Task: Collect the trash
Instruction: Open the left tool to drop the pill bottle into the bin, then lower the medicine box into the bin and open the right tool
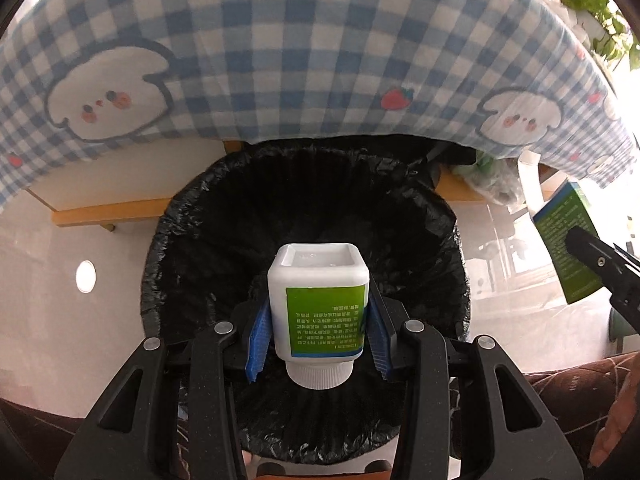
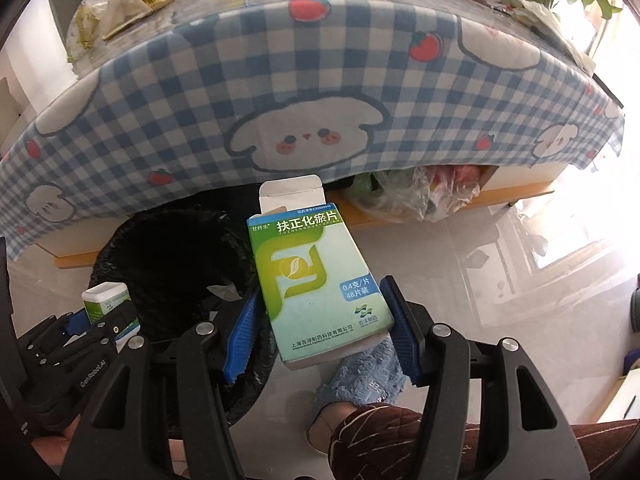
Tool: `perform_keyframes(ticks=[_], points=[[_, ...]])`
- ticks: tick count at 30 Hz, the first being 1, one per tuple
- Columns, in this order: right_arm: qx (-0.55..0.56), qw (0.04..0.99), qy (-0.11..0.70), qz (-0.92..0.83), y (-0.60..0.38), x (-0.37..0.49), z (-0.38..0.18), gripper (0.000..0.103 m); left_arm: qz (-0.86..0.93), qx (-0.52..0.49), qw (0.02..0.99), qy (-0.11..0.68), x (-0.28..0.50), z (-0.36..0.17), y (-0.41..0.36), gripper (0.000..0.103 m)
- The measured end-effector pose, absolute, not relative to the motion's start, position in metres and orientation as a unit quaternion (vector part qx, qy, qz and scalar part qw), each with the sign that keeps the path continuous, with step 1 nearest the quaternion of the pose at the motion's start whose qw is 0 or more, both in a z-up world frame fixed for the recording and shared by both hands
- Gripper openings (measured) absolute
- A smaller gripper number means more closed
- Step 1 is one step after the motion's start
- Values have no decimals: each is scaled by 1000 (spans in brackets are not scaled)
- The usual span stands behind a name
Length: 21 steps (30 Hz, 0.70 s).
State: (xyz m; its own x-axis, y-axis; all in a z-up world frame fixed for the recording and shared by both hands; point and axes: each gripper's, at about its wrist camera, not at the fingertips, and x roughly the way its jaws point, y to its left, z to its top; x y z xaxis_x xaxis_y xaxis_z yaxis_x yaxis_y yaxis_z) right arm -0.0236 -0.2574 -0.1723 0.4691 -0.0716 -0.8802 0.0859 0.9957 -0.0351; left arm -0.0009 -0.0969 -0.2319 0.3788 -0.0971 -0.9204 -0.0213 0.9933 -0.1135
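My left gripper [image 1: 318, 342] is shut on a white plastic medicine bottle [image 1: 318, 300] with a green label, its cap toward the camera. It hangs right over the mouth of a bin lined with a black bag [image 1: 192, 240]. My right gripper [image 2: 320, 328] is shut on a green and white medicine box [image 2: 316, 284] with its top flap open, held to the right of the bin [image 2: 168, 252] above the floor. In the right wrist view the left gripper [image 2: 96, 320] shows at lower left with the bottle [image 2: 106, 300]. The box [image 1: 564, 236] appears at the left wrist view's right edge.
A table with a blue checked cloth [image 1: 304, 52] overhangs behind the bin. Crumpled wrappers [image 2: 120, 8] and a small box lie on the tabletop. Plastic bags [image 2: 416, 196] sit under the table on a low shelf. A person's slippered foot [image 2: 368, 380] stands by the bin on the glossy floor.
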Motion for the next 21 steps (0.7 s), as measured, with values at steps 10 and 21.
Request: perform_keyframes(ticks=[10, 21], points=[[20, 849, 521, -87, -280, -26, -178, 55, -38, -24, 823, 566, 10, -248, -122, 41], [27, 859, 508, -62, -260, -28, -168, 56, -16, -20, 838, 545, 4, -234, -103, 79]])
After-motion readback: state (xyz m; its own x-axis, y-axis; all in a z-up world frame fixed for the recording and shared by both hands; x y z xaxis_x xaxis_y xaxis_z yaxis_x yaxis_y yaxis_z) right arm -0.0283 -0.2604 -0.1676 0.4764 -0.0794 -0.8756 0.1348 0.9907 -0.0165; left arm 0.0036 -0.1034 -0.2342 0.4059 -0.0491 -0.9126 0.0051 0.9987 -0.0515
